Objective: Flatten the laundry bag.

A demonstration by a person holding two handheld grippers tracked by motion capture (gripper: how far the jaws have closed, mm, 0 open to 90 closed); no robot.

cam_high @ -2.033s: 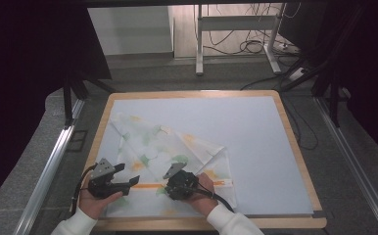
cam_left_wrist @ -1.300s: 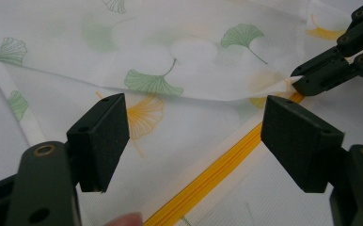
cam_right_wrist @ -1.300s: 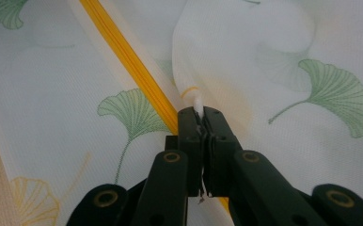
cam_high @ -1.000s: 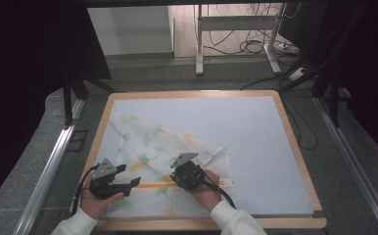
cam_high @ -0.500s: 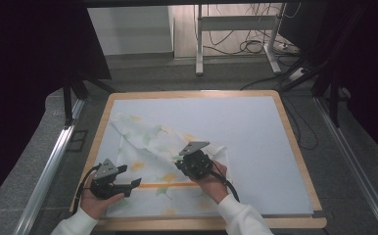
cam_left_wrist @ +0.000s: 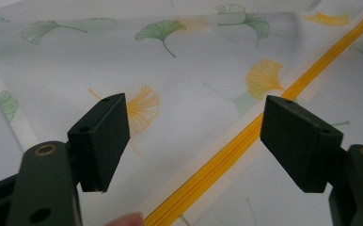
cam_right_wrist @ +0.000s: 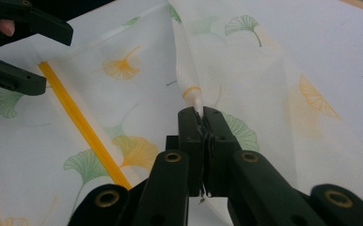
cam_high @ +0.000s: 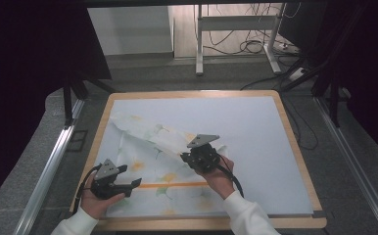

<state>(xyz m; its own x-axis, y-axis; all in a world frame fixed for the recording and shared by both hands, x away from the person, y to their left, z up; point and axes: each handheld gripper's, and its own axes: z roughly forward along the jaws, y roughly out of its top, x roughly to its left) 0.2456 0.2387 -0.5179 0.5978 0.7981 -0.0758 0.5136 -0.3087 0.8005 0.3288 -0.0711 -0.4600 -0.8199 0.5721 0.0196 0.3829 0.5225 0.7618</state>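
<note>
A thin white cloth (cam_high: 148, 142) printed with green and yellow ginkgo leaves lies over the left half of the table, and a yellow zipper (cam_high: 170, 185) runs across its near part. My right gripper (cam_high: 200, 157) is shut on a bunched fold of the cloth (cam_right_wrist: 193, 94) and holds it lifted off the table, so a ridge of fabric runs back to the far left. My left gripper (cam_high: 130, 182) rests low at the cloth's near left edge, open. Its jaws stand wide apart over the flat cloth (cam_left_wrist: 193, 113), with the zipper (cam_left_wrist: 245, 136) passing between them.
The pale blue table top (cam_high: 255, 132) has a wooden rim (cam_high: 299, 161) all round. The right half is bare. Metal rails run along both sides on the floor, and a desk frame with cables stands beyond the far edge.
My right gripper has risen and moved away from the near edge toward the table's middle, drawing the pinched cloth up with it. The left gripper has stayed in place.
</note>
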